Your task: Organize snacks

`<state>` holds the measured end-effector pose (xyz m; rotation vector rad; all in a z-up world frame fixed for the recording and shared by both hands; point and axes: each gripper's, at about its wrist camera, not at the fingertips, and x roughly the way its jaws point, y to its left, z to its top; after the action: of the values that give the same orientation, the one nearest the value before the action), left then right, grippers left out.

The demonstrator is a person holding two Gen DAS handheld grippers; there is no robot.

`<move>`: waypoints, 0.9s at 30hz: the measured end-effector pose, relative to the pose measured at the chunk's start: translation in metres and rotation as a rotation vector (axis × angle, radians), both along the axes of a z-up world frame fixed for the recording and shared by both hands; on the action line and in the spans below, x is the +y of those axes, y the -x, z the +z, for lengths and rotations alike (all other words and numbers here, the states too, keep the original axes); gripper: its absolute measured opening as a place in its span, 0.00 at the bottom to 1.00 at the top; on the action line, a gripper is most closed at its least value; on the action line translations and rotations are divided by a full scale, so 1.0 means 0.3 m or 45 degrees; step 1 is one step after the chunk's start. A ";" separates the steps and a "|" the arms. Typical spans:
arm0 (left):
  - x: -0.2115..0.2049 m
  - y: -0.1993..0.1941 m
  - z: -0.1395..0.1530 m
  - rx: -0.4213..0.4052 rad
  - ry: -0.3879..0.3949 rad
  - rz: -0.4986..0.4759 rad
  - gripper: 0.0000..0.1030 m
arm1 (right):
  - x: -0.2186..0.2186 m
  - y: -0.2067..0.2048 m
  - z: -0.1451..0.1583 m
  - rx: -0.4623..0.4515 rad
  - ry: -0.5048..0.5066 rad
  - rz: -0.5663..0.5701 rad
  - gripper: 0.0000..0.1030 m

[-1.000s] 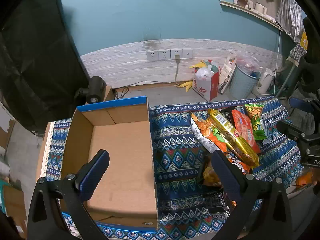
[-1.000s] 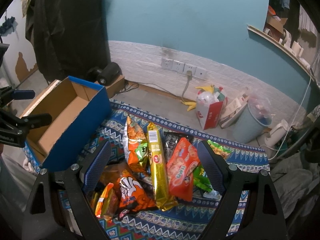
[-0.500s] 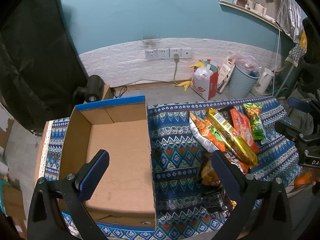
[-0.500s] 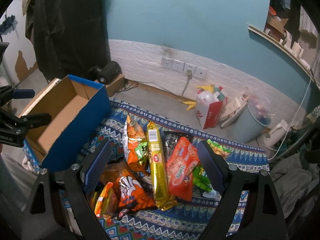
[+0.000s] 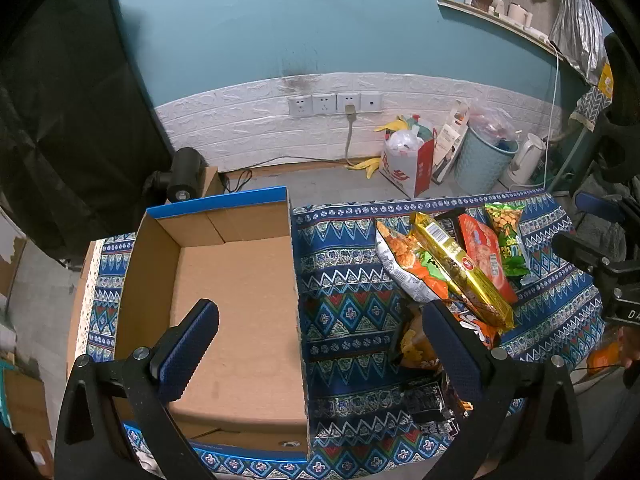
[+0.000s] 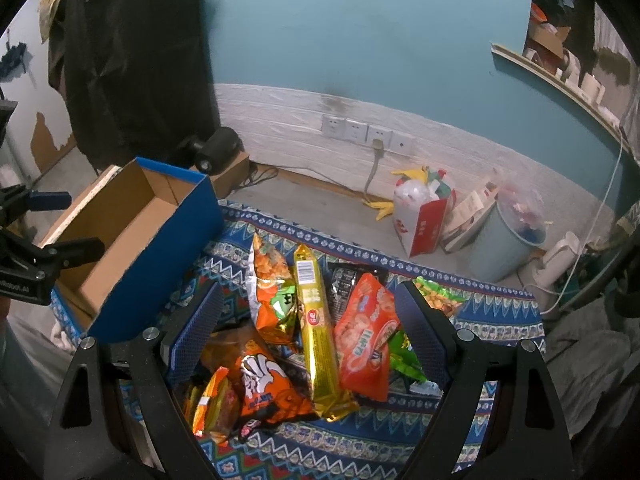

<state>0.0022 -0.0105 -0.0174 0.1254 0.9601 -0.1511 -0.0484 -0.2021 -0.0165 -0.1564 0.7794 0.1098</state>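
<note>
- We hold the left gripper (image 5: 320,344) with its jaws spread wide and nothing between them; it hangs over the near part of the cardboard box (image 5: 236,300) and the patterned cloth (image 5: 344,280) beside it.
- We hold the right gripper (image 6: 312,328) likewise released, its blue pads (image 6: 196,332) spread to either side of the snack pile without touching any packet (no contact is visible in either wrist view).
- Nearest the right gripper lie an orange bag with a white cartoon figure (image 6: 264,384) and, just left of it, a small orange-and-yellow packet (image 6: 212,404).
- Next out, a long gold packet (image 6: 316,328) lies lengthwise across the pile, with a red-orange packet (image 6: 366,340) just to its right and an orange-and-silver bag (image 6: 272,292) to its left.
- A green packet (image 6: 440,300) and a black packet (image 6: 344,280) lie at the far side of the pile, the black one partly covered.
- All the snacks rest on the cloth, to the right of the box; the box floor is bare brown cardboard, and its outer wall is blue.
- Beyond the table we see a red-and-white bag (image 6: 420,216), a pale blue bin (image 6: 508,236) and a row of wall sockets (image 6: 366,134).
</note>
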 end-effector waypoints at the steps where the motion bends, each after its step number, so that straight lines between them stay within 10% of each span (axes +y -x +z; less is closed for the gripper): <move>1: 0.000 0.001 0.000 -0.001 0.000 0.001 1.00 | -0.001 0.001 0.001 -0.002 -0.001 -0.001 0.84; 27: -0.010 -0.003 -0.015 0.024 0.012 -0.010 1.00 | -0.037 -0.004 -0.012 0.010 -0.032 -0.046 0.84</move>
<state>0.0030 -0.0136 -0.0220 0.1192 0.9776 -0.1643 -0.0472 -0.2132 -0.0199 -0.1183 0.7881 0.0857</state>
